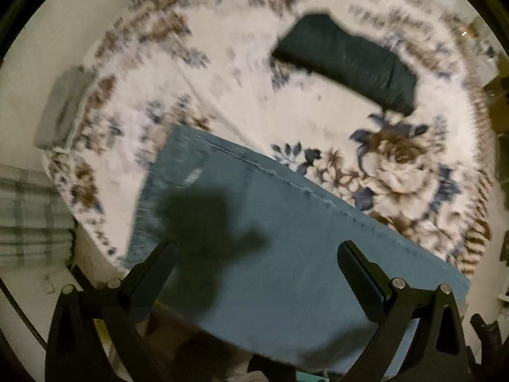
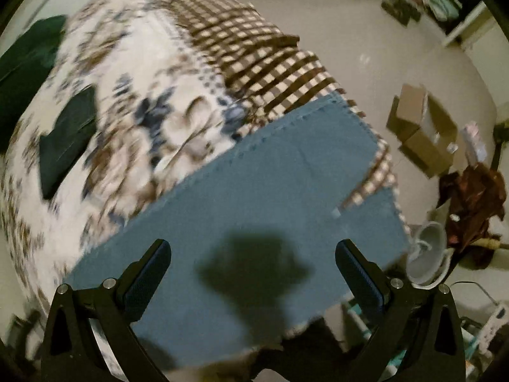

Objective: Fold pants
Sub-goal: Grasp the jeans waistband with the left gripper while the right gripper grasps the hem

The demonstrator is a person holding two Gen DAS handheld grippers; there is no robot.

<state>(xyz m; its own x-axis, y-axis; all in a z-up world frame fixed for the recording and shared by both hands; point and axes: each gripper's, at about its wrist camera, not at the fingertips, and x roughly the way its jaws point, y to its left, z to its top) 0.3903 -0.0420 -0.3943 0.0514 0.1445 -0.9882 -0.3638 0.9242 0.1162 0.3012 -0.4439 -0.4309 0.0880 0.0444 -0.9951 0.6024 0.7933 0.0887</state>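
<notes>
Blue pants (image 1: 270,238) lie flat on floral blanket (image 1: 222,79) at bed's near edge, legs doubled lengthwise, seam stitching along the far edge; frames blurred. Left gripper (image 1: 257,264) and right gripper (image 2: 254,259) hover above the fabric, jaws wide apart, holding nothing. Open cardboard box (image 2: 423,127) on floor, contents not discernible.

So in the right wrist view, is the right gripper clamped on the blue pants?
No, the right gripper is open, its fingers spread wide above the blue pants, holding nothing.
</notes>
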